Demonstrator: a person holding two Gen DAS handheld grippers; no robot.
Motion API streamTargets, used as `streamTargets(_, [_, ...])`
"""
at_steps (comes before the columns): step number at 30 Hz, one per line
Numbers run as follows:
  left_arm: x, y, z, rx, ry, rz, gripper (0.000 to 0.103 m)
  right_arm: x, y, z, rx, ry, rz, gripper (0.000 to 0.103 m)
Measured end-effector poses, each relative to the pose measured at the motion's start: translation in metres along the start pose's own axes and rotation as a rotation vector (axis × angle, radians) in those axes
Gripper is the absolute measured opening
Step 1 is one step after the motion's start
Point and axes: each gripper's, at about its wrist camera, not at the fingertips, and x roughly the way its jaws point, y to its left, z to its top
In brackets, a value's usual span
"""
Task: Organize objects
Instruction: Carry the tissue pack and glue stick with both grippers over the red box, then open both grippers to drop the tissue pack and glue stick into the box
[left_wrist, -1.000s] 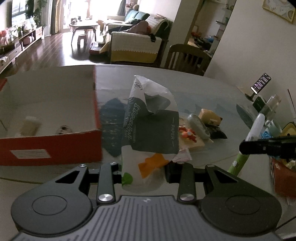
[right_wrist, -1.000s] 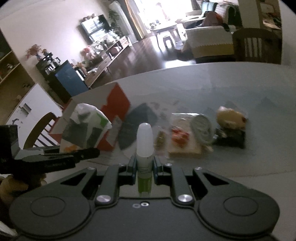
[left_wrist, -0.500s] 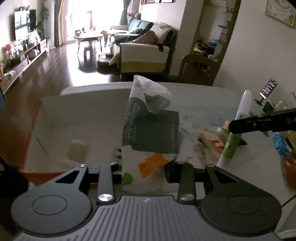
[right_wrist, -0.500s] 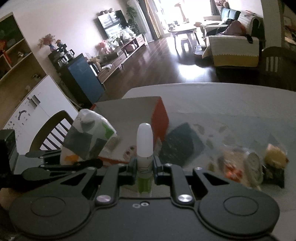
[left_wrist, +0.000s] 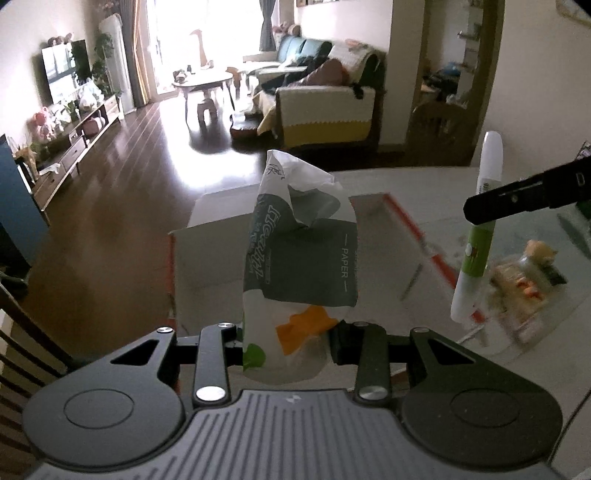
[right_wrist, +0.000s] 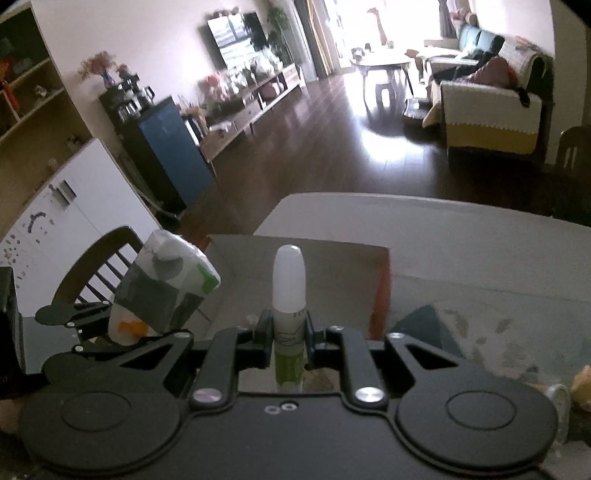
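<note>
Fingers (left_wrist: 341, 341) either side of tissue pack (left_wrist: 301, 266)

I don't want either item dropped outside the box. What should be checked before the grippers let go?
1. Left gripper shut on tissue pack: ok.
2. Right gripper shut on green-and-white tube: ok.
3. Tissue pack over the cardboard box: ok.
4. Tube over the box: cannot tell; it hangs near the red edge.
5. Free floor in the box: cannot tell, blurred.

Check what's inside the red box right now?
Mostly hidden: the tissue pack in the left tongs covers the red box interior; only bare pale walls show, with nothing visible on them.
</note>
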Motion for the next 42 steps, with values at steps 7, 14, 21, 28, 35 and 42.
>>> streamTargets(7, [0.05,0.021,0.0,0.029,0.106,0.077,0.035,0.056,0.018,-0.005,-0.011,0.098,-0.028,0.017])
streamTargets(14, [0.087,0.022,-0.006,0.083,0.207,0.096,0.035,0.1,0.027,-0.01,-0.008,0.198,-0.038,0.017])
streamTargets(21, [0.102,0.015,-0.011,0.151,0.246,0.13,0.036,0.128,0.021,-0.017,0.011,0.254,-0.063,0.017])
streamTargets(28, [0.114,0.001,-0.01,0.203,0.266,0.147,0.036,0.147,0.021,-0.024,0.006,0.29,-0.088,0.017])
streamTargets(35, [0.131,-0.01,-0.018,0.213,0.337,0.118,0.036,0.151,0.018,-0.034,0.007,0.31,-0.088,0.022])
streamTargets(42, [0.125,-0.003,-0.019,0.176,0.341,0.09,0.054,0.141,0.014,-0.034,0.016,0.294,-0.068,0.03])
